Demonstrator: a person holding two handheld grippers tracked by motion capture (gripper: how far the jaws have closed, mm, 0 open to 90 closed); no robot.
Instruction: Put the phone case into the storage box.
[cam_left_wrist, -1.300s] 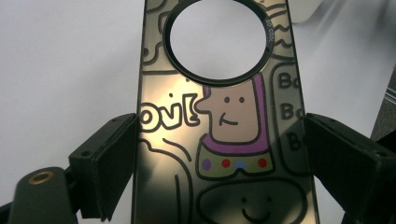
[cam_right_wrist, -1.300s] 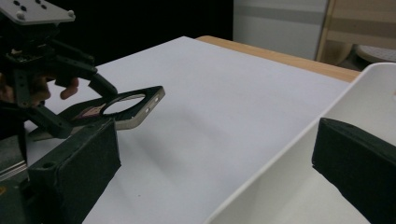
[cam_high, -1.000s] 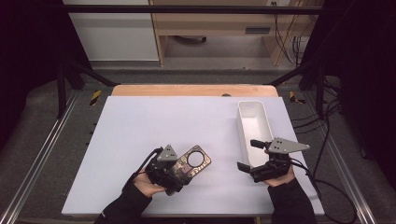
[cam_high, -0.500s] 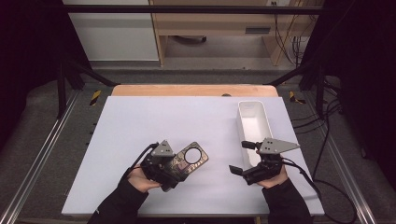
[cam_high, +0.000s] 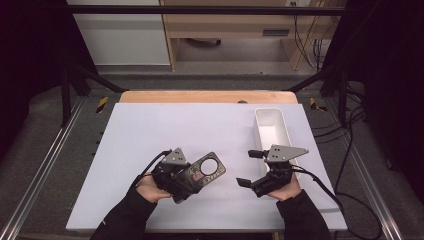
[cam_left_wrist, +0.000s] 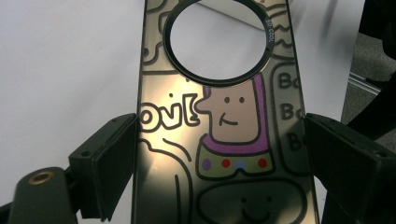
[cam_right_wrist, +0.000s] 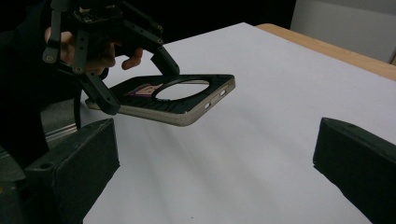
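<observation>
Left gripper (cam_high: 192, 175): jaws pressed against the two long edges of a phone case (cam_high: 207, 169), pinching it across its width. In the left gripper view the phone case (cam_left_wrist: 224, 140) runs up between the jaws, printed side facing the camera: cartoon line drawings, a figure with a purple outline and coloured dots, and a large round camera cutout ringed in black near the far end. In the right gripper view the phone case (cam_right_wrist: 173, 100) is held roughly level and lifted clear of the tabletop (cam_right_wrist: 261, 140), with its free end pointing away from the left gripper (cam_right_wrist: 135, 70) and side button slots visible on the near edge. The person's left hand (cam_high: 150, 187) holds that gripper at the front left of the tabletop (cam_high: 150, 130).

Right gripper (cam_high: 250, 170): jaws spread wide, nothing between them. Its own view shows only bare white surface in the gap. It sits near the phone case, to its right, jaws pointing towards it, not touching.

White tray (cam_high: 272, 131): oblong, at the right side of the tabletop, just behind the right gripper. No contents visible inside it.
</observation>
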